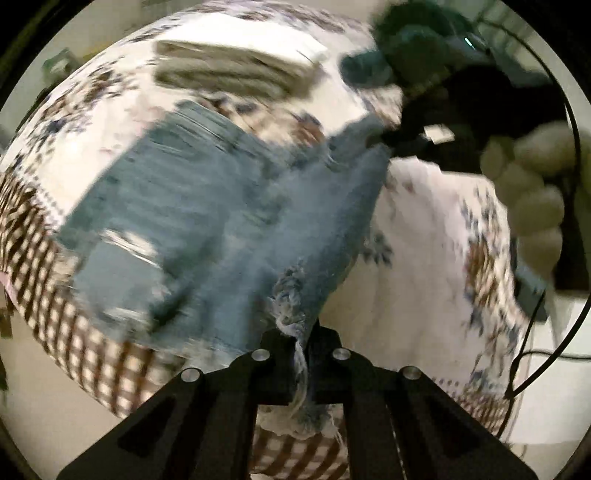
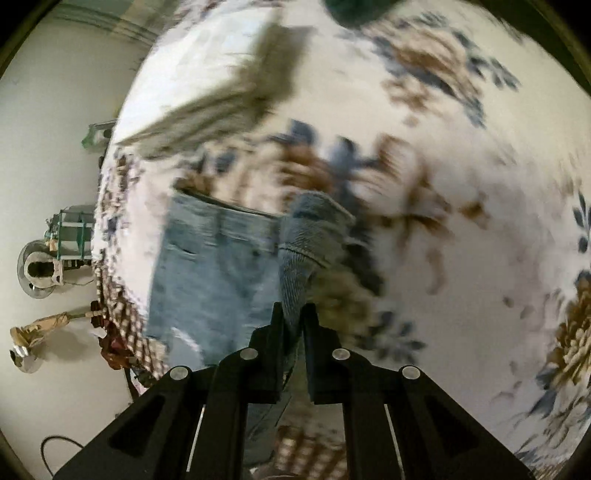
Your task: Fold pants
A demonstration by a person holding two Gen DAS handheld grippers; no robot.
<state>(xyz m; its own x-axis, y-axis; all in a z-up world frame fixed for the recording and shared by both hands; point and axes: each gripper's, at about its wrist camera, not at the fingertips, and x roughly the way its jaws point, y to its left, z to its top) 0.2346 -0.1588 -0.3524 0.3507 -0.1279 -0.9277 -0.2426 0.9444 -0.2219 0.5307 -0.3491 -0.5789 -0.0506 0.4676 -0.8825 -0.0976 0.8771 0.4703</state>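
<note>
Light blue jeans point(image 1: 192, 214) lie on a flowered bedspread point(image 1: 424, 258), with the waistband away from me in the right wrist view point(image 2: 207, 266). My left gripper point(image 1: 301, 343) is shut on the frayed hem of a leg and holds it lifted above the bed. My right gripper point(image 2: 293, 314) is shut on the other hem point(image 2: 306, 236), also lifted. The right gripper and the hand holding it show in the left wrist view point(image 1: 391, 142), gripping the denim. Both views are blurred by motion.
A stack of folded olive-grey clothes point(image 1: 236, 68) lies at the far side of the bed, also in the right wrist view point(image 2: 229, 99). A dark green item point(image 2: 354, 11) sits beyond it. The checked bed edge point(image 1: 44, 266) and floor clutter point(image 2: 48, 266) are at left.
</note>
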